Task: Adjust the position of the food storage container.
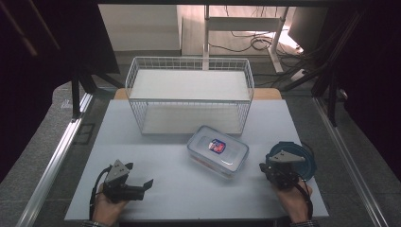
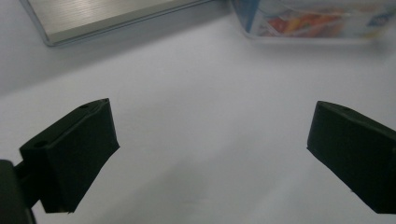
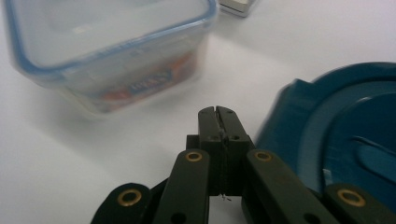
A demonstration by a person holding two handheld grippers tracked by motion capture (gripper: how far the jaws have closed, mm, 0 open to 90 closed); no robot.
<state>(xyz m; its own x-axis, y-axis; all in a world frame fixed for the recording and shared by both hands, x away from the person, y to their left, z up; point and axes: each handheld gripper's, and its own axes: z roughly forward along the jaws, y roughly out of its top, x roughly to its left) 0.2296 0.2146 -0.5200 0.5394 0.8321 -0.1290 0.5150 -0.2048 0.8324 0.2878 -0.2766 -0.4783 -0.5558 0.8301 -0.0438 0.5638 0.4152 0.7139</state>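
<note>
The clear lidded container [image 1: 218, 151] sits on the white table [image 1: 170, 184] in the high view, turned at a slant, just in front of the white wire basket [image 1: 189, 94] and between the two grippers; a red and blue label shows on its lid. To its right, near the table's right edge, lies a round dark blue lid [image 1: 298, 158], and the right gripper [image 1: 272, 172] is held over the near left part of that lid, with the person's hand behind it at the bottom of the view. The left gripper [image 1: 146, 184] is at the lower left of the table, pointing to the right toward the container but well apart from it, resting low in the person's left hand. In the left gripper view the two black jaws stand spread wide with bare white table between them and nothing in their reach; the container [image 2: 317, 18] shows at the top right, its colourful contents visible through the wall, and a metal edge of the basket's base [image 2: 112, 18] runs along the top left. In the right gripper view the right gripper [image 3: 218, 112] has its jaws pressed together, tip to tip, with nothing pinched between them; the tips point at the white surface in the gap between the container [image 3: 107, 51], which lies ahead and to the left with a blue seal around its rim, and the blue lid [image 3: 336, 135], which lies just beside the jaws on the right, apart from the container.
</note>
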